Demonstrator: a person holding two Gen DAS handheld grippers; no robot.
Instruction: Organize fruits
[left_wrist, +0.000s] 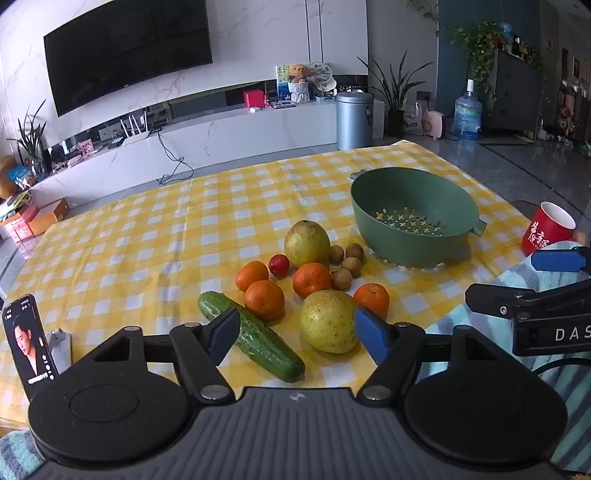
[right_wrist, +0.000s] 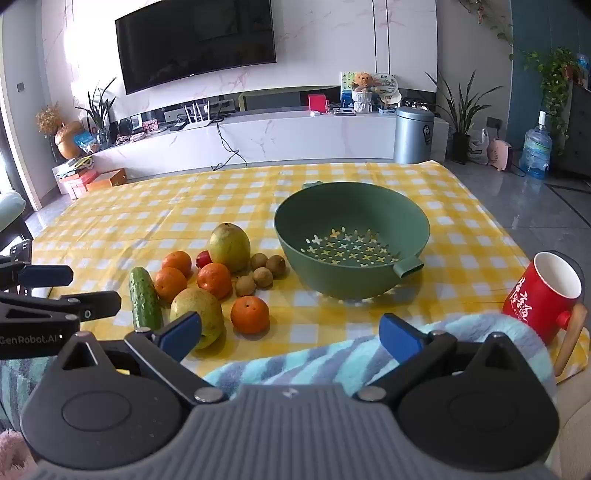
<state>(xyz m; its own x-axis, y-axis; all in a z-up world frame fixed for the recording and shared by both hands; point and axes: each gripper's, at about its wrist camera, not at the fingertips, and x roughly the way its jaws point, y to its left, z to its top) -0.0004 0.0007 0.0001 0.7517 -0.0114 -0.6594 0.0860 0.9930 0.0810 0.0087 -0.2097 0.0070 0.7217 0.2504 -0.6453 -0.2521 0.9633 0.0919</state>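
Observation:
Fruit lies in a loose pile on the yellow checked tablecloth (left_wrist: 147, 236): two yellow-green pears (left_wrist: 328, 320) (left_wrist: 306, 243), several oranges (left_wrist: 264, 300), several small brown fruits (left_wrist: 341, 278), one small red fruit (left_wrist: 277, 263) and a cucumber (left_wrist: 251, 334). An empty green colander bowl (left_wrist: 413, 216) stands to their right; it also shows in the right wrist view (right_wrist: 351, 236). My left gripper (left_wrist: 297, 334) is open, its jaws on either side of the near pear and cucumber, empty. My right gripper (right_wrist: 290, 332) is open and empty above a striped towel (right_wrist: 295, 362), near the table's front edge.
A red mug (right_wrist: 543, 295) with a wooden handle stands at the front right. A phone (left_wrist: 29, 347) leans upright at the front left. Beyond the table are a TV console, a grey bin (left_wrist: 354, 120) and plants.

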